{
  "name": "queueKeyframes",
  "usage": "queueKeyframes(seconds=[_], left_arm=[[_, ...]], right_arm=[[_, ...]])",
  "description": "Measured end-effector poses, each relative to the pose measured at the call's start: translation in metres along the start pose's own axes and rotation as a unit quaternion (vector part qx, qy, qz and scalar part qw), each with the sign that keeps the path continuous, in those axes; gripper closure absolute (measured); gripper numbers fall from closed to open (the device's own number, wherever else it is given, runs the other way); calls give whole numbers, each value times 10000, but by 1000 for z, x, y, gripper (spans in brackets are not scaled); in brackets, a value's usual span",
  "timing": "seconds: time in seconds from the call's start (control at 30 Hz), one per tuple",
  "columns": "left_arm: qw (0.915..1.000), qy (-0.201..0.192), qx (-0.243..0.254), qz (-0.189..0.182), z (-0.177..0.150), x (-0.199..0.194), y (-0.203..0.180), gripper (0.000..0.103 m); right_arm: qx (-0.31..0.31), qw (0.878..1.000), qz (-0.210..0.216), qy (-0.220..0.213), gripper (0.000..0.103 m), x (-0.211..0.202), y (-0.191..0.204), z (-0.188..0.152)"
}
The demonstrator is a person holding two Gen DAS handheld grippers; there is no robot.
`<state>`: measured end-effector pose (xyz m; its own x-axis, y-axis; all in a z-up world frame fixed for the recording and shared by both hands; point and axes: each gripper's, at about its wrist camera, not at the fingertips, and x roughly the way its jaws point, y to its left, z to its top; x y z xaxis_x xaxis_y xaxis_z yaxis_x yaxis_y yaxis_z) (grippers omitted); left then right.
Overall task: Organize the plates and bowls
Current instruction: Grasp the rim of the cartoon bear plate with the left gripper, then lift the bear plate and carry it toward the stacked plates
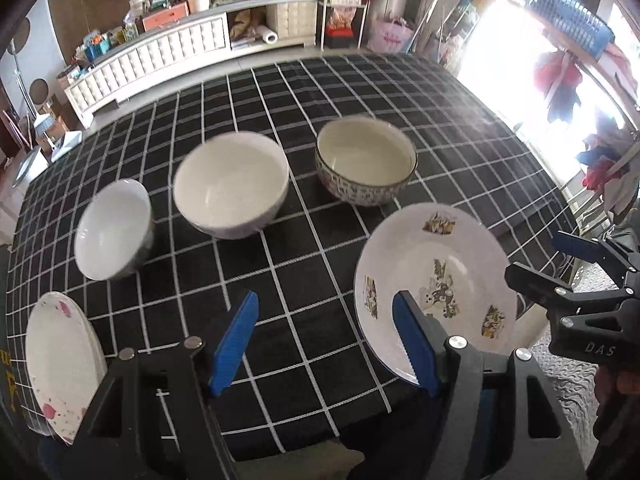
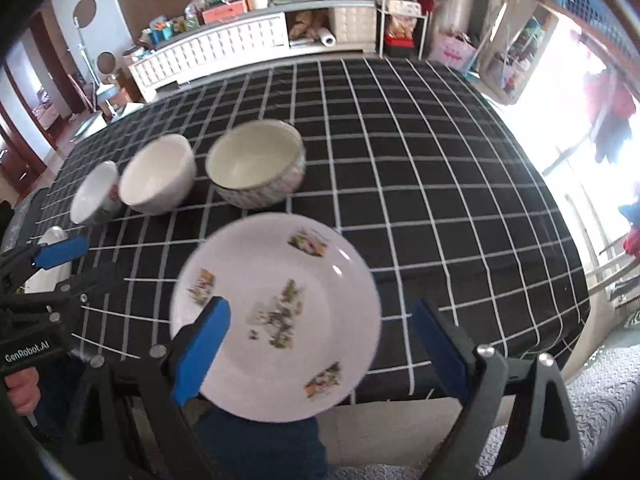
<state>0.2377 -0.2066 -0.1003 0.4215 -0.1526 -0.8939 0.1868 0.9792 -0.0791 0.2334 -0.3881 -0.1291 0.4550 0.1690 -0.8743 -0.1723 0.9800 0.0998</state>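
Note:
Three bowls stand in a row on the black checked tablecloth [image 1: 320, 248]: a small white bowl [image 1: 114, 229], a larger white bowl [image 1: 231, 184] and a patterned bowl [image 1: 366, 159]. A white plate with printed pictures [image 1: 434, 286] lies at the table's near edge, also in the right wrist view [image 2: 276, 314]. A plate with pink spots [image 1: 60, 360] lies at the near left. My left gripper [image 1: 324, 344] is open and empty above the cloth. My right gripper [image 2: 320, 344] is open around the picture plate, with its fingers on either side and apart from it.
The same bowls show in the right wrist view: small [image 2: 96, 194], white [image 2: 158, 174], patterned [image 2: 256, 162]. The table's near edge drops to a grey floor mat [image 1: 568, 392]. A long white cabinet [image 1: 160, 52] and shelves stand behind the table.

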Motion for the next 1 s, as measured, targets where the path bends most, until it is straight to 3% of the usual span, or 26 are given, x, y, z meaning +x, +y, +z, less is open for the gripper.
queueKeyframes(seconds=[0.2, 0.3, 0.37, 0.43, 0.53, 0.77, 0.87, 1.0], left_arm=[[9993, 349, -35, -139, -1, 31, -3, 36], [9986, 486, 75, -184, -3, 44, -8, 36], [9981, 551, 105, -239, -5, 50, -10, 36], [9976, 610, 100, -298, -5, 57, -11, 42], [9972, 707, 105, -222, -6, 67, -12, 65], [9963, 779, 121, -348, -7, 75, -16, 77], [9955, 808, 136, -472, -7, 75, -19, 88], [9957, 799, 302, -371, -7, 79, -28, 90]], right_arm=[[82, 9998, 17, 197, 9, 21, -12, -5], [148, 9995, 17, 268, 19, 31, -19, -7], [194, 9993, 52, 330, 32, 37, -22, -7], [217, 9988, -16, 440, 42, 45, -25, -9], [186, 9985, -45, 506, 51, 51, -27, -11], [148, 9982, -52, 573, 70, 58, -29, -15], [148, 9980, -75, 604, 74, 60, -29, -17], [277, 9975, 13, 644, 79, 63, -33, -21]])
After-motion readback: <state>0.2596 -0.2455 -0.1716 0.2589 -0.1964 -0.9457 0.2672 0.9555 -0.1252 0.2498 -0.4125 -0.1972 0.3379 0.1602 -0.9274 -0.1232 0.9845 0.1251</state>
